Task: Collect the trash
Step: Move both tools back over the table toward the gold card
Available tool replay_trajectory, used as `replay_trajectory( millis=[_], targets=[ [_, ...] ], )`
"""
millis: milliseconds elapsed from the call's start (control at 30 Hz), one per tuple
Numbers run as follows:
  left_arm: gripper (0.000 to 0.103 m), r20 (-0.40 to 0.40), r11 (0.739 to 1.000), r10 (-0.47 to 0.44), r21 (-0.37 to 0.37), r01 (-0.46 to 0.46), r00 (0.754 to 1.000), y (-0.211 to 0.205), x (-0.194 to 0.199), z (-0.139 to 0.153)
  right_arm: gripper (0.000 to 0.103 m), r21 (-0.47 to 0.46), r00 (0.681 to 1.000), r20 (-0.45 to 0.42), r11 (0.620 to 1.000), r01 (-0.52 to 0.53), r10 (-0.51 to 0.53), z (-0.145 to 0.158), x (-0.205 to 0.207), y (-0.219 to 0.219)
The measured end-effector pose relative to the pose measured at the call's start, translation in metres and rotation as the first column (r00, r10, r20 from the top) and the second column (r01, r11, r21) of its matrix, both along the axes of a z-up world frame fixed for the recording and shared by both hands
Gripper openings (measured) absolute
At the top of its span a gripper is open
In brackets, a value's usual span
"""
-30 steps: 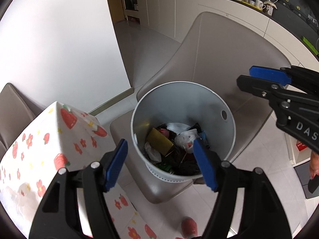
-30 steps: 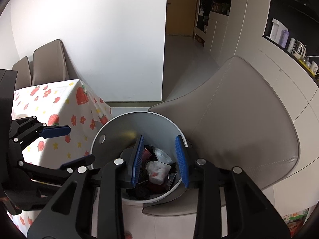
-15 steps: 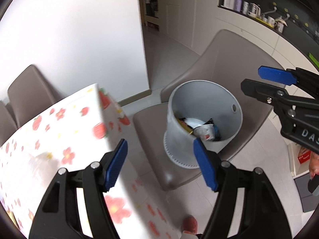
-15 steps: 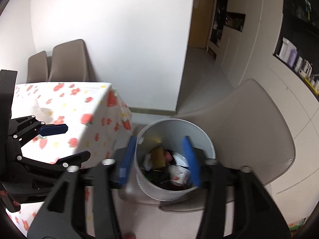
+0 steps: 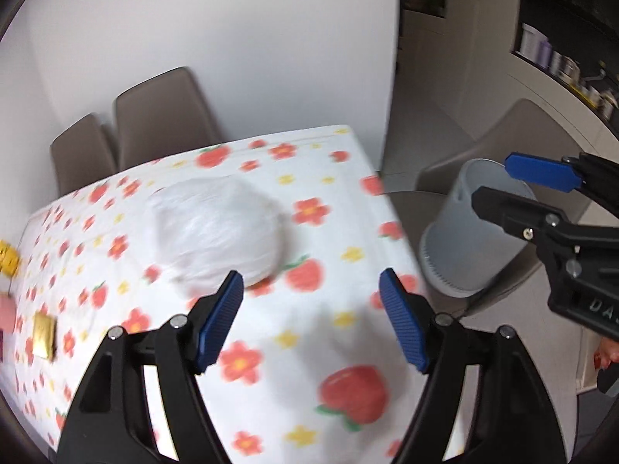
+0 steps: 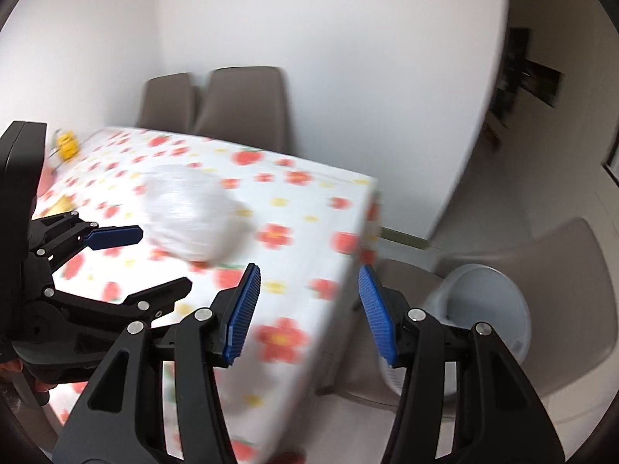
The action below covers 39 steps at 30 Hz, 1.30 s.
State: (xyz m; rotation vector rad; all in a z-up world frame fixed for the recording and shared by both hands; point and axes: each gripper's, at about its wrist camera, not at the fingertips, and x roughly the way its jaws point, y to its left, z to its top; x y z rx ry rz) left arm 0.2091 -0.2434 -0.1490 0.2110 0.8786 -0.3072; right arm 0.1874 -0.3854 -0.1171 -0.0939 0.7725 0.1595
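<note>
A crumpled white plastic bag [image 5: 216, 228] [image 6: 189, 216] lies on the strawberry-print tablecloth [image 5: 329, 239] [image 6: 294, 201]. My left gripper [image 5: 309, 282] [image 6: 164, 259] hovers over the cloth just in front of the bag; its jaws are opening, with nothing between them. My right gripper [image 6: 309, 274] [image 5: 514, 185] is open and empty over the table's corner, to the right of the bag. The grey trash bin [image 5: 460, 243] [image 6: 483, 309] stands on a chair seat off to the right. A gold packet [image 5: 43, 334] and a yellow item [image 5: 7, 263] [image 6: 67, 145] lie at the far left of the table.
Two taupe chairs [image 5: 166, 116] [image 6: 243, 104] stand against the white wall behind the table. The bin's chair [image 5: 522, 135] [image 6: 572, 270] sits right of the table's corner. A pink item [image 5: 5, 313] lies at the left edge. Shelves line the far right.
Both grippers swung left, away from above the bin to over the table; the bin now sits at the right. The right jaws widened. The bag came into view.
</note>
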Motion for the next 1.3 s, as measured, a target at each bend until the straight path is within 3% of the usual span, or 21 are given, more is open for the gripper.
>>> replay_trajectory(
  millis=[267,500,700,1000,1300],
  targets=[
    [0.073,0.02,0.979,0.201,0.019,-0.202,0.979,0.155,-0.005,0.01,0.051,0.019,0.976,-0.002,0.976,-0.219,0.219,-0.001,0.024,0.155],
    [0.073,0.019,0.923,0.382,0.032,-0.382,0.924,0.294,-0.014,0.006,0.051,0.04,0.926,0.008,0.925,-0.378,0.378,-0.003,0.041,0.288],
    [0.073,0.01,0.882,0.469,0.056,-0.468,0.883,0.387,-0.016,-0.005,0.051,0.054,0.89,0.001,0.888,-0.456,0.457,-0.009,0.056,0.379],
    [0.073,-0.022,0.864,0.497,0.101,-0.493,0.867,0.462,0.02,-0.043,0.051,0.063,0.863,-0.037,0.863,-0.502,0.505,-0.036,0.1,0.469],
    [0.073,-0.089,0.878,0.474,0.121,-0.462,0.876,0.491,0.067,-0.106,0.051,0.047,0.863,-0.101,0.869,-0.493,0.496,-0.075,0.14,0.496]
  ],
)
